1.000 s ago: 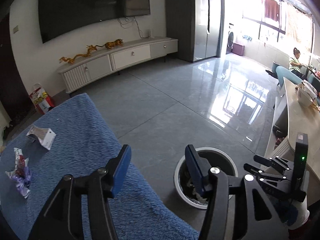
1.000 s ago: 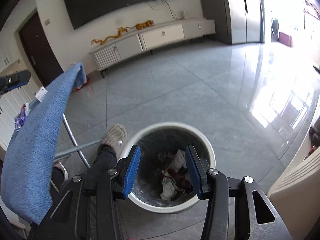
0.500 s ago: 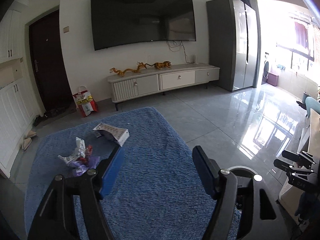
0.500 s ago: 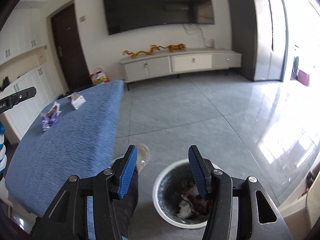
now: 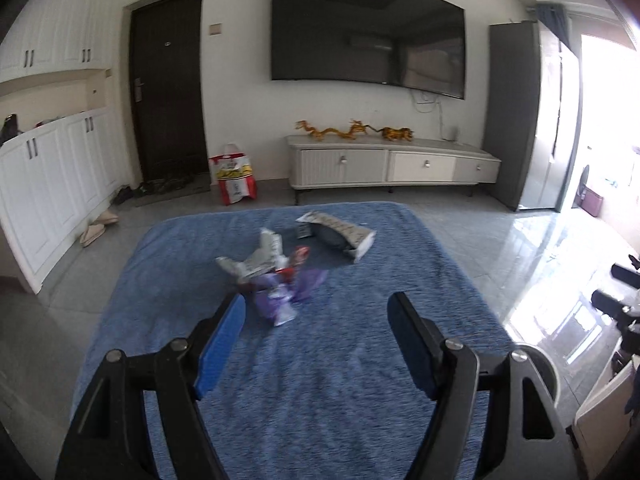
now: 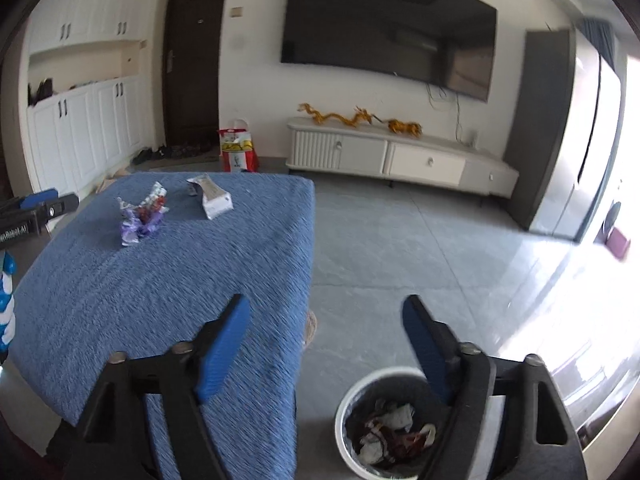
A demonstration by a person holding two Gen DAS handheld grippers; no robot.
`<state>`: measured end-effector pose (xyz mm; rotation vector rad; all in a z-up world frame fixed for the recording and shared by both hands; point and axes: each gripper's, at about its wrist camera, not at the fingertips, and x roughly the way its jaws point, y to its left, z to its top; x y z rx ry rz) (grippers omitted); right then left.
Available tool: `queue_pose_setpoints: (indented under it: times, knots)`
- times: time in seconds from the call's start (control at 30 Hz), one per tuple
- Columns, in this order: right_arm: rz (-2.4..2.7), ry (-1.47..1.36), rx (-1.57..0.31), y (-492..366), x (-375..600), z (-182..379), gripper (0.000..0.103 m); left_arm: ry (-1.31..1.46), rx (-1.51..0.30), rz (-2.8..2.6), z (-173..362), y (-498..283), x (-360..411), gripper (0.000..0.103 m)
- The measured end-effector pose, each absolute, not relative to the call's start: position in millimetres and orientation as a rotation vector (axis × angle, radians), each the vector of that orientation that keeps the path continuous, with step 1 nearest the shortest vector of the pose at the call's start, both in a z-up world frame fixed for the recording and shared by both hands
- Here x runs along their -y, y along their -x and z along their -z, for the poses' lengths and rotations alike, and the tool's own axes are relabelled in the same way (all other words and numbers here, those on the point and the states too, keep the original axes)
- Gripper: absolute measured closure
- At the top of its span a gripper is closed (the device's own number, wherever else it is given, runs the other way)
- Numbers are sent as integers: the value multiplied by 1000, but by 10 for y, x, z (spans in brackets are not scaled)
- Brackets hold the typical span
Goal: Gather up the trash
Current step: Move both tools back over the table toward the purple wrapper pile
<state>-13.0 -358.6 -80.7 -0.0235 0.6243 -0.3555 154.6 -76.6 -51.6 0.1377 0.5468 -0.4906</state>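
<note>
In the left wrist view, the left gripper (image 5: 316, 340) is seen released and empty; the crumpled wrappers (image 5: 276, 276) lie on the blue counter (image 5: 320, 400), just ahead of the left jaw.

In the right wrist view, the right gripper (image 6: 326, 340) is also released; the trash bin (image 6: 348, 408) is seen below the right jaw, the wrappers far ahead to the left.

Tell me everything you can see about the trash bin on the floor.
The trash bin is a round, open container without a lid, with a white rim and outer wall and a dark inside; it looks like plastic. It stands upright on the grey tiled floor, beside the blue-covered table. Crumpled white and reddish wrappers lie at its bottom. The right tongs hang open above it and touch nothing; one finger hides part of its rim.
</note>
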Motion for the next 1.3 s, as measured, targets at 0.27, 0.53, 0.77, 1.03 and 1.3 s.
queue_pose_setpoints:
  times: [0.27,0.53,0.77,1.03,1.3]
  knots:
    - [355,133,-586,-285,3048,586,14,-110,-506,405,644,-1664,100,31]
    - [314,193,-515,-526,2691,400,0,-64,-588,342,789,-1942,-386,30]
    - [220,93,-530,-822,2754,508,0,-30,-666,393,888,-2139,-517,30]
    - [99,4,-630,-1199,2887,872,0,4,-752,520,908,-2642,-258,30]
    - [-30,-54,-711,-1590,2975,1227,5,54,-847,583,1052,-3292,162,31]
